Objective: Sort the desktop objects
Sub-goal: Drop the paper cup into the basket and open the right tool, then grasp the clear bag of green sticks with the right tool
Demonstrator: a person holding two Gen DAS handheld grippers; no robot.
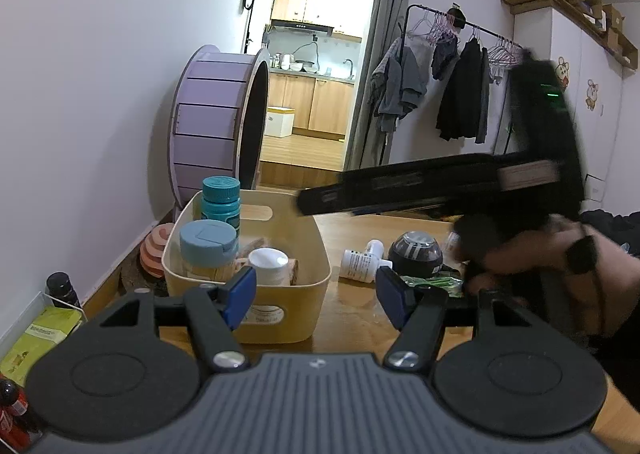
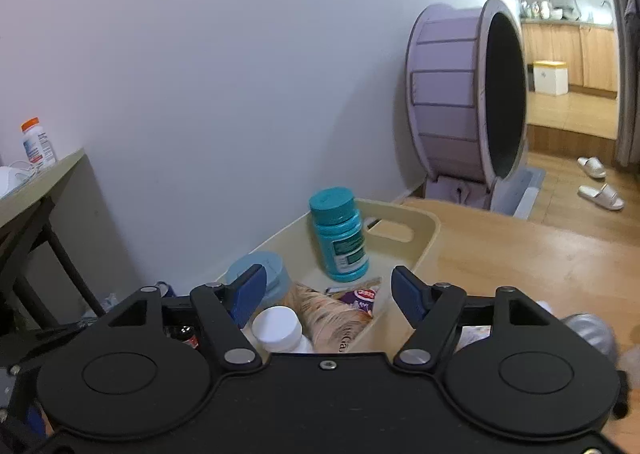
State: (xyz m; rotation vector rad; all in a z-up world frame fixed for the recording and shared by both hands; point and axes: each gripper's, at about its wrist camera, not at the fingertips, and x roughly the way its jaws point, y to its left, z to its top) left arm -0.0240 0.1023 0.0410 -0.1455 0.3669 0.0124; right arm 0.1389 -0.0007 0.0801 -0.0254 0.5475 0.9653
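Cream plastic bin (image 1: pixel 256 318) sits on the wooden tabletop (image 1: pixel 352 314), already holding three bottles: teal one (image 2: pixel 340 238), blue-lidded one (image 1: pixel 208 250), white-capped one (image 2: pixel 278 328), plus two snack packets (image 2: pixel 332 314). My left gripper (image 1: pixel 316 296) hangs near the bin's front wall, fingers spread, holding nothing. My right gripper (image 2: pixel 328 296) is over the bin, fingers also apart and empty.

Left outside on the tabletop: one white bottle (image 1: pixel 362 260) lying down, one dark round ball-like thing (image 1: pixel 416 252), one green packet (image 1: pixel 432 280).

Risks as I judge them: my right arm crosses the left view, so both grippers could collide; the lying bottle may roll when nudged; crowded bin, teal bottle could tip.
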